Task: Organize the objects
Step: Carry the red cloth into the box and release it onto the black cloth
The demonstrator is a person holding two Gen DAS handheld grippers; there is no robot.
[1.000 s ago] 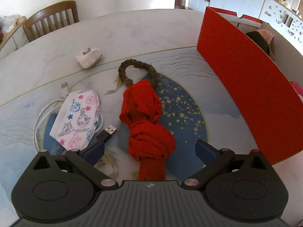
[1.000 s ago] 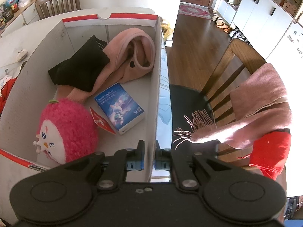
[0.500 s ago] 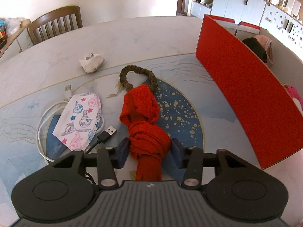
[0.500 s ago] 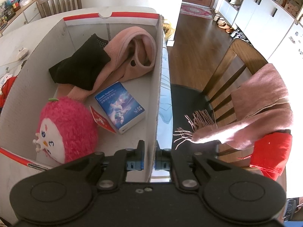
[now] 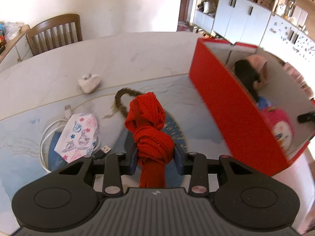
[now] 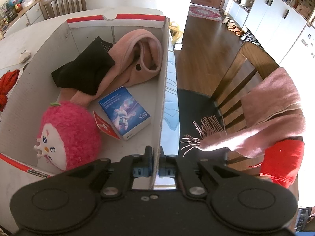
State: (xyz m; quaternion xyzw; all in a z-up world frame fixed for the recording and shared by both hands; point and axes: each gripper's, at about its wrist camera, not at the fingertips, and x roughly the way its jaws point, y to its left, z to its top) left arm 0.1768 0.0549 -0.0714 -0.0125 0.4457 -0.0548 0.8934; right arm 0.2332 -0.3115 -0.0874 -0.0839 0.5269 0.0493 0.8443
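- The left gripper [image 5: 155, 160] is closing on the knotted red cloth [image 5: 150, 135], lifted over the counter [image 5: 59, 68]; its loose top could snag the braided cord [image 5: 123, 102].
- Patterned pouch [image 5: 78, 133] and cable [image 5: 46, 137] lie left.
- The right gripper [image 6: 155, 169] is clamped on the box [image 6: 164, 90] wall; the plush toy [image 6: 67, 133] crowds the near corner.

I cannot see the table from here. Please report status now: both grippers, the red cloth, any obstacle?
Left gripper closing on knotted red cloth. Right gripper shut on wall of box. Path to box clear.
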